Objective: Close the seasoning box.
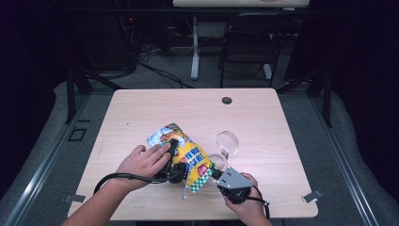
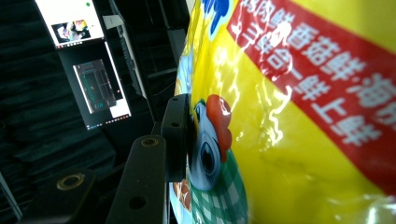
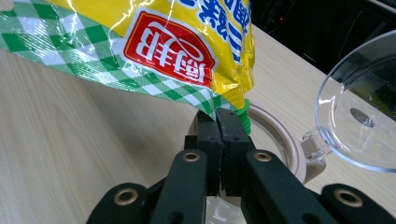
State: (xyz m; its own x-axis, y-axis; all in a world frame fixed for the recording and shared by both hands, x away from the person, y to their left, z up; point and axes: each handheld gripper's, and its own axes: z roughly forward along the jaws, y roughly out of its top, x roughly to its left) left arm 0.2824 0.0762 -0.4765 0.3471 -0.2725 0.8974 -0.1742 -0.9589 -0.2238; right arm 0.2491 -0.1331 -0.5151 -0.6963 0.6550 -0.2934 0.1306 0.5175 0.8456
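A yellow seasoning bag (image 1: 188, 157) with red labels and a green checked edge is held up over the table's front middle. My left gripper (image 1: 175, 155) is clamped across the bag's middle. In the left gripper view one black pad (image 2: 179, 133) presses flat on the bag (image 2: 280, 130), and the other jaw is hidden behind it. My right gripper (image 1: 214, 172) is shut on the bag's lower green checked corner (image 3: 212, 105), its jaws (image 3: 222, 123) pressed together on the foil. Just beyond that corner stands a round beige-rimmed jar (image 3: 285, 140), its clear hinged lid (image 3: 359, 112) flipped open.
The jar (image 1: 217, 161) and its raised lid (image 1: 227, 141) stand right of the bag on the wooden table (image 1: 141, 113). A cable hole (image 1: 227, 100) lies near the far edge. Dark chairs and table legs stand behind. Monitors (image 2: 88, 70) show in the left gripper view.
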